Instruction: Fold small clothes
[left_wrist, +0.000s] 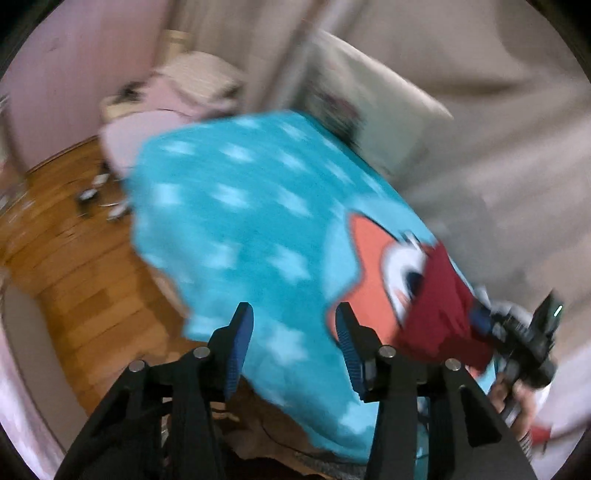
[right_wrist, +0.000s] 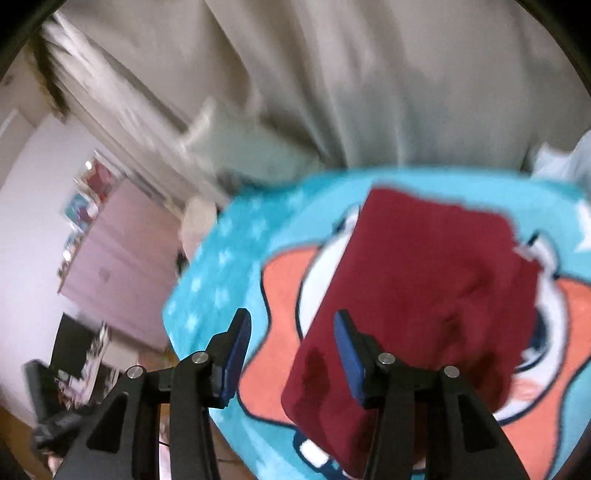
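Observation:
A dark red folded garment (right_wrist: 424, 288) lies on a turquoise blanket (right_wrist: 229, 258) with white stars and an orange cartoon star. In the left wrist view the garment (left_wrist: 443, 306) is at the right, on the blanket (left_wrist: 240, 221). My right gripper (right_wrist: 291, 350) is open and empty, hovering above the garment's near left edge. It shows in the left wrist view (left_wrist: 524, 343) at the garment's right side. My left gripper (left_wrist: 295, 343) is open and empty above the blanket, left of the garment. Both views are motion-blurred.
Beige curtains (right_wrist: 369, 92) hang behind the blanket. A wooden floor (left_wrist: 74, 258) lies to the left with small items on it. A pink chair (left_wrist: 147, 122) stands beyond the blanket. A pink cabinet (right_wrist: 122, 258) and dark clutter (right_wrist: 66, 387) are at the left.

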